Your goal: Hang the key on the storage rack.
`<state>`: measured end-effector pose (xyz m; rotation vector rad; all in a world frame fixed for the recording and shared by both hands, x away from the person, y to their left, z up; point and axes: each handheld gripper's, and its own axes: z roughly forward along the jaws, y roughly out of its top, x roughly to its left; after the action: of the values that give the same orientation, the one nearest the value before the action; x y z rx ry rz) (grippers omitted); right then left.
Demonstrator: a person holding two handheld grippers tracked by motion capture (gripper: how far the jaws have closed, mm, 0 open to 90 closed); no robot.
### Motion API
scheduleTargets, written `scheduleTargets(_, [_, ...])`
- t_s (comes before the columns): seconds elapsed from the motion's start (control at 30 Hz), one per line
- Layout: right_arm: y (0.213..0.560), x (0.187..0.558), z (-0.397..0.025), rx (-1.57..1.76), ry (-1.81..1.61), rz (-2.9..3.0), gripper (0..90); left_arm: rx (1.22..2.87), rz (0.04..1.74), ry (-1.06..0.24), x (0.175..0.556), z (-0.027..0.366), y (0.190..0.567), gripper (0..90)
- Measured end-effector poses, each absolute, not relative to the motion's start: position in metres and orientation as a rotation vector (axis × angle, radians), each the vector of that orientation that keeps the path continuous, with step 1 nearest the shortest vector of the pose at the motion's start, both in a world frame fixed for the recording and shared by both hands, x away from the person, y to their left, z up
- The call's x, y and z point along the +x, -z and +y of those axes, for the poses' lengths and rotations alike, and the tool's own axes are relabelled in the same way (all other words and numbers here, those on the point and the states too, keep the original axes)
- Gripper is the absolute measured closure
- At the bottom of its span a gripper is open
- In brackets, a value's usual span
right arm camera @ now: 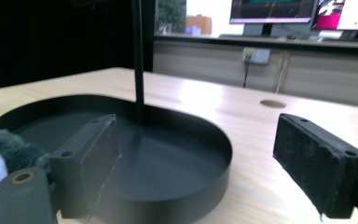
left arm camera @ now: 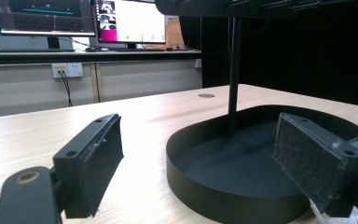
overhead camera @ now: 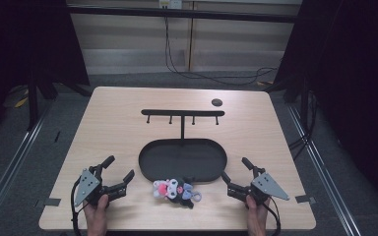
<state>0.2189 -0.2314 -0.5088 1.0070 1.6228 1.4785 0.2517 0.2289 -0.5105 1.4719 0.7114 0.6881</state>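
here, left gripper point(overhead camera: 120, 175) jaws spread, right gripper point(overhead camera: 235, 175) jaws spread, plush toys point(overhead camera: 176, 191) between them, just beside black tray point(overhead camera: 150, 169)

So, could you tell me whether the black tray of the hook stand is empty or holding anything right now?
Empty. The tray shows only its bare black floor around the stand's post; the plush keychains lie on the table just outside its near rim.

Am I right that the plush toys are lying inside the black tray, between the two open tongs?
Not quite: the high view shows the plush toys on the table, just in front of the black tray, between the open left tongs and right tongs.
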Motion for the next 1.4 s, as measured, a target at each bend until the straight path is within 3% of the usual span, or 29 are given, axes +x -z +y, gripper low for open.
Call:
scheduleTargets(0.6, [0.506, 0.226, -0.241, 1.170, -1.401, 1.613, 20.7, 1.470, 0.709, -0.684, 0.252, 0.228, 0.510, 15.3])
scheduleTargets(0.77, [0.503, 0.225, -0.245, 1.193, -1.421, 1.670, 31.6, 1.472, 0.709, -0.686, 0.252, 0.229, 0.510, 15.3])
scheduleTargets(1.4, [0.483, 0.229, -0.220, 1.155, -1.280, 2.029, 48.7, 1.472, 0.707, -0.686, 0.252, 0.229, 0.510, 15.4])
